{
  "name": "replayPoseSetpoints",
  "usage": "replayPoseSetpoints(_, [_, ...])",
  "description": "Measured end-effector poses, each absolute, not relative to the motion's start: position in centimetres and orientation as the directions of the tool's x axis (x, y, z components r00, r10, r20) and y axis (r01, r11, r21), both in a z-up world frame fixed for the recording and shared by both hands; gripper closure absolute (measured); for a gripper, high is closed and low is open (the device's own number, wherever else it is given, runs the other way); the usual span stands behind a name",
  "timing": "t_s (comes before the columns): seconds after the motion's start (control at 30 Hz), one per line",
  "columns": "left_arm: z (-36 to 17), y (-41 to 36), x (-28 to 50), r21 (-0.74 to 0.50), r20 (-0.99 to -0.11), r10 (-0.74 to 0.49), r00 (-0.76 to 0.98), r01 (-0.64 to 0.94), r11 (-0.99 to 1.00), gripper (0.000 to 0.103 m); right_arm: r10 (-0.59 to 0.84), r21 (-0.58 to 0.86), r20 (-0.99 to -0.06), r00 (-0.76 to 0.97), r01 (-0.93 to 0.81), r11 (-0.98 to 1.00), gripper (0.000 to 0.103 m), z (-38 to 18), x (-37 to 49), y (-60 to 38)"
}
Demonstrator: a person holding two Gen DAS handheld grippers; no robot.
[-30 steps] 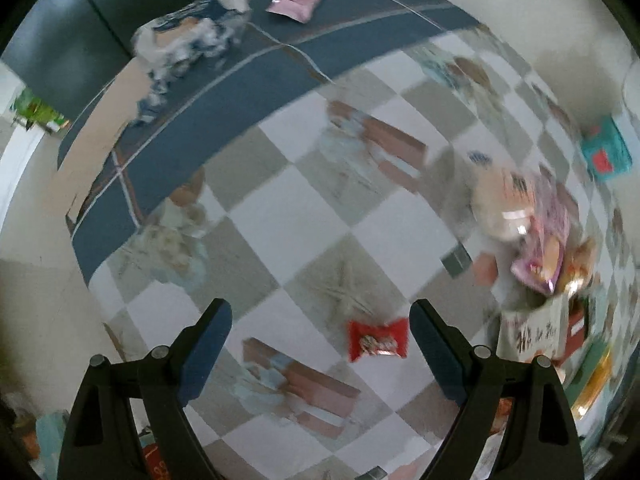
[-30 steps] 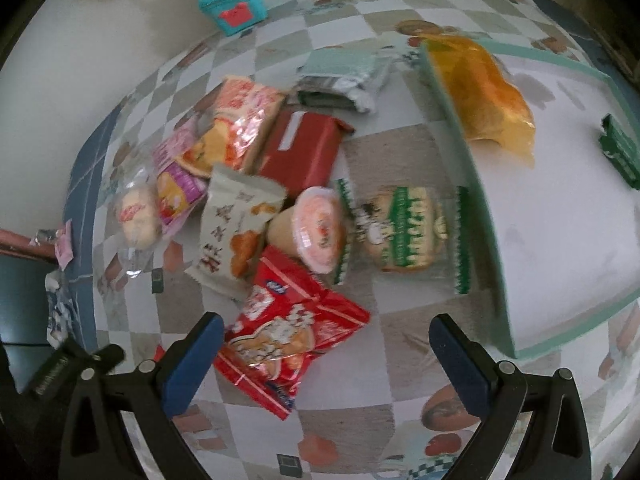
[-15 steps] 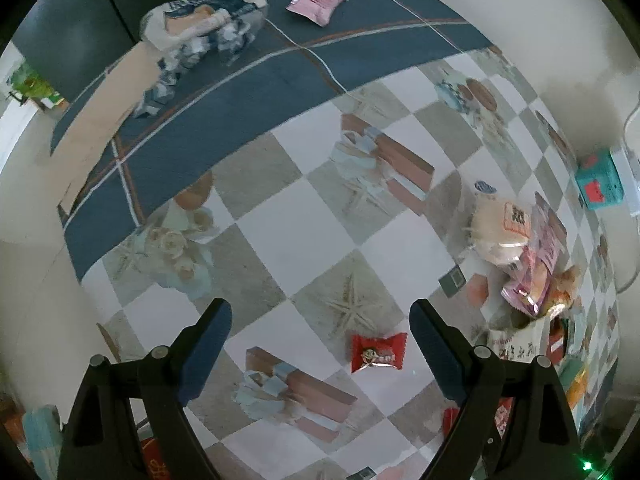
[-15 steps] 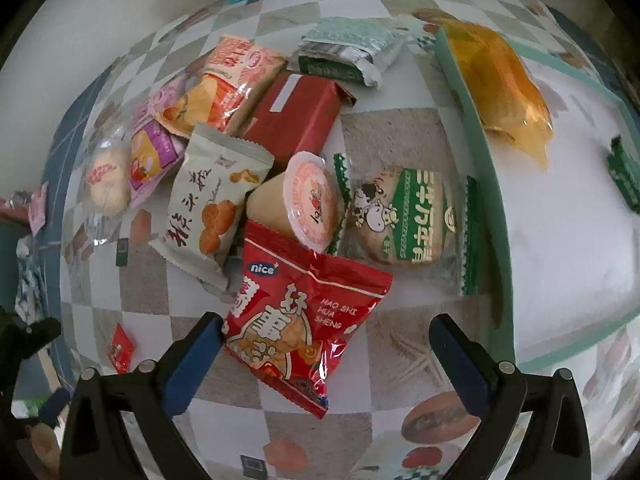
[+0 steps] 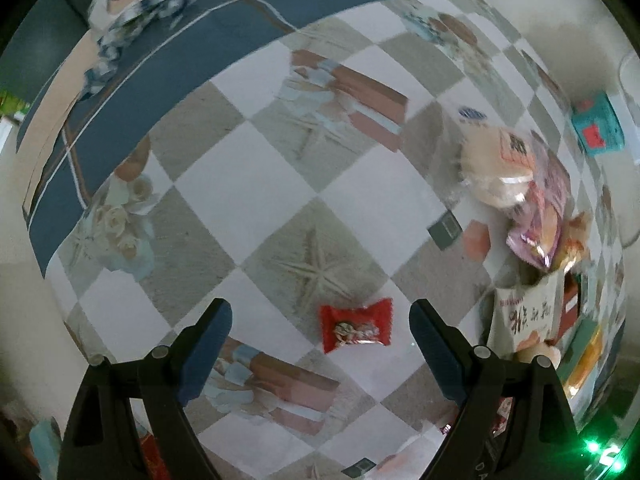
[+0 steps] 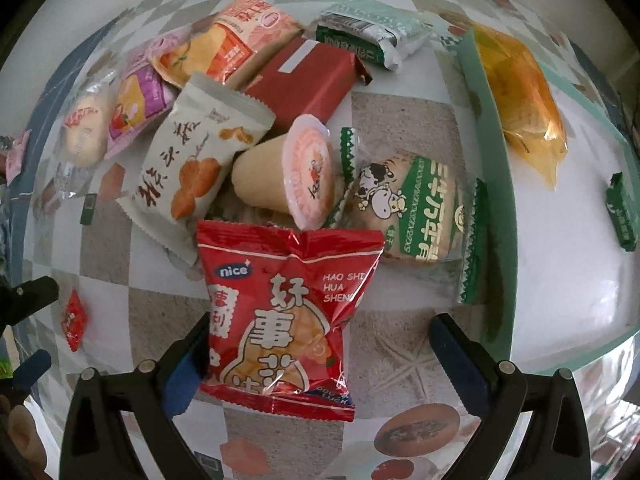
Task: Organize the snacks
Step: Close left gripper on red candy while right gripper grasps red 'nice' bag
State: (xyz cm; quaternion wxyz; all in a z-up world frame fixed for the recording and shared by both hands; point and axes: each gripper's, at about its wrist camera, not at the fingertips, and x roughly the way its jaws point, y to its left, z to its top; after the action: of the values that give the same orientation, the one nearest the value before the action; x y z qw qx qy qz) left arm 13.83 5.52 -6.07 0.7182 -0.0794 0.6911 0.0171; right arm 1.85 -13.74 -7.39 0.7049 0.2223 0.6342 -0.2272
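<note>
While both tools hang point-down over the checkered bench (image 5: pixel 248 208), the step in hand looks like the approach to a first pick from the loose snacks. The left tool (image 5: pixel 320 336) stands with its jaws wide apart and nothing between the pads; the small red candy (image 5: pixel 355 330) lies flat on the bench between the two fingers, nearer the right-hand one and apart from both. The right tool (image 6: pixel 320 354) is likewise spread and empty, and the red snack bag (image 6: pixel 286 312) lies under its gap, its lower left edge just beside the left finger, whether touching I cannot tell. Beyond that bag sit the pudding cup (image 6: pixel 298 172) and the rest of the pile; to the tool's right is the green-rimmed tray (image 6: pixel 490 184), already holding a yellow bag (image 6: pixel 520 104). Next, each tool would likely need to sink straight down, centre on its packet and close.
</note>
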Motion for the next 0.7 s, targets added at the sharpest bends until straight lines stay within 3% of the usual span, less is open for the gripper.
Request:
replayPoseSetpoints(0.1, [-6.7,4.3,13.8,-0.075,-0.997,-0.072,0.029,-0.107,0.991,0.016,-0.037,0.025,-0.995,0.091,0.600,0.800,0.000,-7.6,1.5,-13.2])
replayPoseSetpoints(0.23, [-7.3,3.0,13.2,-0.056,-0.998,-0.056,0.011,-0.085,0.995,0.039,-0.037,0.026,-0.995,0.091,0.598,0.801,0.000,-7.8,1.2,-13.3])
replayPoseSetpoints(0.33, [-7.8,2.0,12.7,-0.039,-0.999,-0.038,0.007,-0.070,0.997,0.048,-0.035,0.026,-0.995,0.090,0.599,0.800,0.000,-8.0,1.0,-13.7])
replayPoseSetpoints(0.7, [-8.1,1.9,14.3,-0.048,-0.999,-0.047,0.011,-0.077,0.996,0.052,-0.031,0.026,-0.996,0.085,0.601,0.799,0.000,-7.8,0.4,-14.8])
